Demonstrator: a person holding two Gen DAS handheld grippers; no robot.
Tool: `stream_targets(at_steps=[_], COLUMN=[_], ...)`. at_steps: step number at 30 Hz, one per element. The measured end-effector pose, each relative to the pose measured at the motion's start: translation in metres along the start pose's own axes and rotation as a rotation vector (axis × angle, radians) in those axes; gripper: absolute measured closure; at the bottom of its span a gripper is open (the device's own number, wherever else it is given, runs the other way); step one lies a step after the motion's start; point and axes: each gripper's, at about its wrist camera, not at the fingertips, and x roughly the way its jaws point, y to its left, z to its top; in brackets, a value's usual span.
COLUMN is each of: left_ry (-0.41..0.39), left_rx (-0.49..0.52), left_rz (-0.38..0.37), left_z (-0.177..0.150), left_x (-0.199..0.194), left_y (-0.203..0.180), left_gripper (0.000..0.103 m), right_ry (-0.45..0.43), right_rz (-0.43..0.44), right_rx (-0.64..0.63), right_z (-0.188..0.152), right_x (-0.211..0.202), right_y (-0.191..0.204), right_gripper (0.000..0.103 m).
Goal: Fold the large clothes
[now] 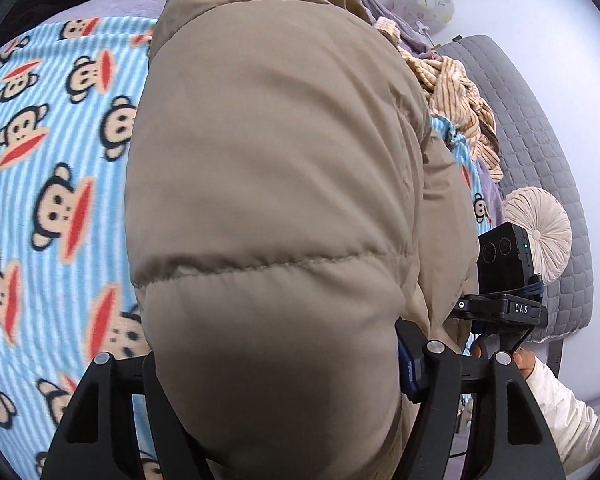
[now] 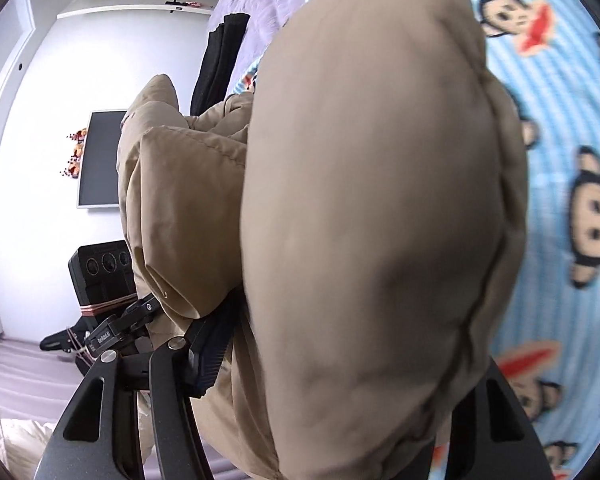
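Observation:
A large tan puffer jacket fills the middle of the left wrist view and hangs over the monkey-print blanket. My left gripper is shut on the jacket, whose padded fabric bulges between and hides its fingertips. The jacket also fills the right wrist view. My right gripper is shut on it, fingertips hidden by fabric. The other gripper shows in each view, the right one in the left wrist view and the left one in the right wrist view, holding the same jacket close by.
A striped beige garment lies at the blanket's far edge. A grey quilted headboard and a round cushion stand to the right. Black clothing lies on the purple bedspread. A wall screen hangs beyond.

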Motion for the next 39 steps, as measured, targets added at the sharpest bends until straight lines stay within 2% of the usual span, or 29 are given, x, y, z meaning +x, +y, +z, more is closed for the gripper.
stream_targets(at_steps=[3, 6, 8, 10, 13, 16, 18, 19, 20, 21, 22, 23, 24, 25, 26, 29, 30, 32, 33, 35, 37, 39], left_ry=[-0.012, 0.006, 0.037, 0.052, 0.036, -0.002, -0.038, -0.064, -0.095, -0.13, -0.164, -0.189, -0.207, -0.222, -0.229, -0.19, -0.17, -0.155, -0.147, -0.139, -0.13, -0.129], left_rx=[0.01, -0.055, -0.121, -0.146, -0.111, -0.075, -0.061, -0.06, -0.059, -0.054, -0.043, -0.028, -0.017, -0.007, 0.005, 0.049, 0.059, 0.099, 0.131, 0.184, 0.209, 0.219], left_rz=[0.045, 0.077, 0.062, 0.037, 0.071, 0.133, 0.16, 0.169, 0.18, 0.203, 0.241, 0.281, 0.318, 0.349, 0.368, 0.427, 0.43, 0.469, 0.482, 0.495, 0.505, 0.513], left_z=[0.011, 0.017, 0.015, 0.011, 0.006, 0.002, 0.0, 0.001, 0.004, 0.01, 0.018, 0.027, 0.037, 0.048, 0.057, 0.077, 0.077, 0.075, 0.073, 0.067, 0.064, 0.061], left_x=[-0.018, -0.014, -0.003, 0.004, -0.002, -0.023, -0.045, -0.056, -0.066, -0.076, -0.083, -0.087, -0.086, -0.081, -0.075, -0.036, -0.023, -0.003, 0.005, 0.017, 0.024, 0.025], left_y=[0.051, 0.107, 0.138, 0.155, 0.15, 0.138, 0.137, 0.136, 0.137, 0.139, 0.138, 0.137, 0.133, 0.128, 0.126, 0.11, 0.105, 0.089, 0.081, 0.067, 0.063, 0.061], left_gripper=[0.03, 0.026, 0.022, 0.021, 0.021, 0.021, 0.021, 0.021, 0.021, 0.021, 0.021, 0.021, 0.021, 0.021, 0.021, 0.021, 0.021, 0.021, 0.021, 0.02, 0.017, 0.017], right_ry=[-0.007, -0.006, -0.011, -0.028, -0.053, -0.087, -0.143, -0.181, -0.222, -0.246, -0.256, -0.268, -0.277, -0.282, -0.281, -0.267, -0.266, -0.261, -0.25, -0.224, -0.207, -0.199], right_rz=[0.006, -0.008, -0.06, -0.139, -0.217, -0.374, -0.473, -0.494, -0.491, -0.471, -0.451, -0.439, -0.431, -0.426, -0.42, -0.406, -0.423, -0.552, -0.618, -0.686, -0.681, -0.622], right_rx=[-0.002, 0.002, 0.021, 0.059, 0.114, 0.068, 0.023, 0.006, -0.003, -0.008, -0.015, -0.036, -0.071, -0.104, -0.15, -0.215, -0.238, -0.28, -0.272, -0.214, -0.14, -0.076], right_z=[0.002, 0.009, 0.014, 0.013, 0.007, -0.008, -0.019, -0.024, -0.031, -0.035, -0.034, -0.033, -0.034, -0.013, -0.007, 0.015, 0.019, 0.022, 0.023, 0.018, 0.003, -0.004], right_x=[0.041, 0.085, 0.108, 0.114, 0.103, 0.071, 0.045, 0.033, 0.023, 0.016, 0.01, 0.008, 0.014, 0.042, 0.052, 0.116, 0.125, 0.145, 0.153, 0.153, 0.139, 0.131], right_y=[0.018, 0.032, 0.035, 0.034, 0.039, 0.046, 0.06, 0.065, 0.071, 0.077, 0.082, 0.089, 0.1, 0.129, 0.14, 0.169, 0.175, 0.18, 0.173, 0.145, 0.116, 0.093], right_gripper=[0.039, 0.04, 0.039, 0.038, 0.038, 0.037, 0.038, 0.04, 0.052, 0.073, 0.08, 0.082, 0.082, 0.083, 0.083, 0.083, 0.083, 0.083, 0.083, 0.085, 0.088, 0.088])
